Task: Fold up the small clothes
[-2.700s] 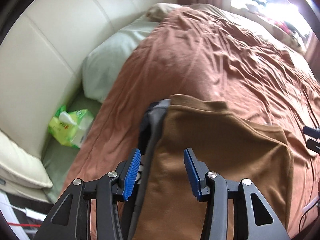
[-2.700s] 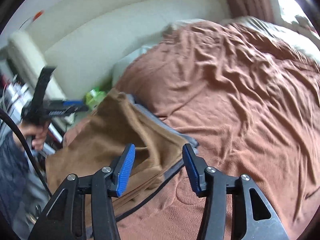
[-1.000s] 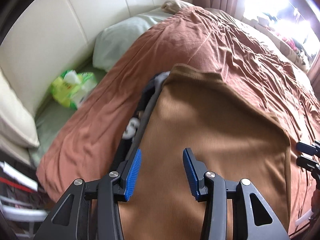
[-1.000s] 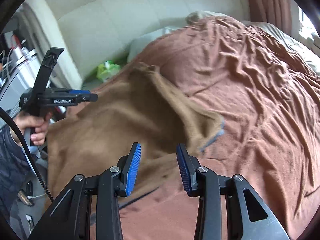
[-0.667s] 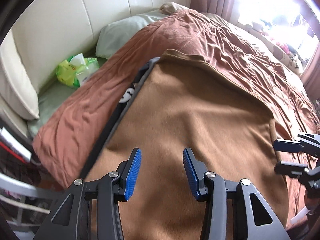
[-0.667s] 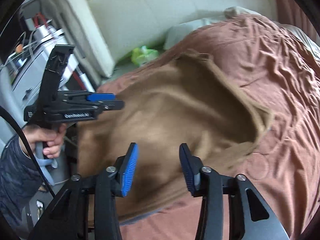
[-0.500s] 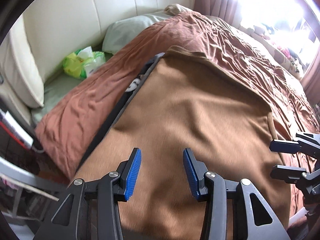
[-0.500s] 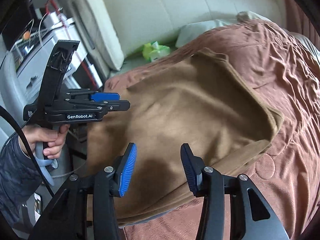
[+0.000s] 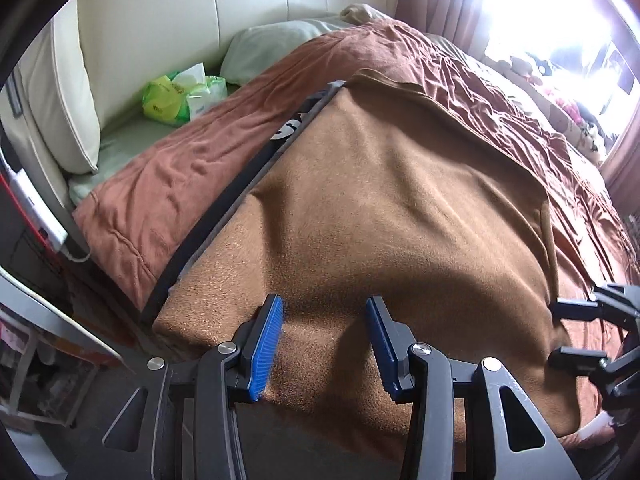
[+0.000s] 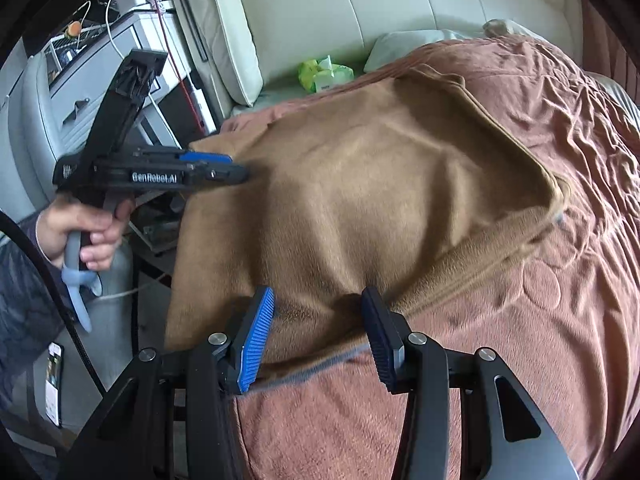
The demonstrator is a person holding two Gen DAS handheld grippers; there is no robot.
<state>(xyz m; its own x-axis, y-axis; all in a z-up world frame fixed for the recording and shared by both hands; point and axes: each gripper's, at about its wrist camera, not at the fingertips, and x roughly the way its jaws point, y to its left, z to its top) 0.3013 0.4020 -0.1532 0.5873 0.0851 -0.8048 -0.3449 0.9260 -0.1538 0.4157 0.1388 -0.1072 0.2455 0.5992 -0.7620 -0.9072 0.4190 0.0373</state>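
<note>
Garments: one brown garment (image 9: 400,208). Grippers: two, the left gripper (image 9: 324,344) and right gripper (image 10: 318,336). Tissue packs: one (image 9: 180,94).

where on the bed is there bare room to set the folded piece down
Bare rust-brown bedspread lies open right of the spread tan fleece garment, toward the far side. A narrower strip runs between the garment's dark edge and the pale green sheet. Crowded: the headboard corner with the green tissue pack and pillow.
</note>
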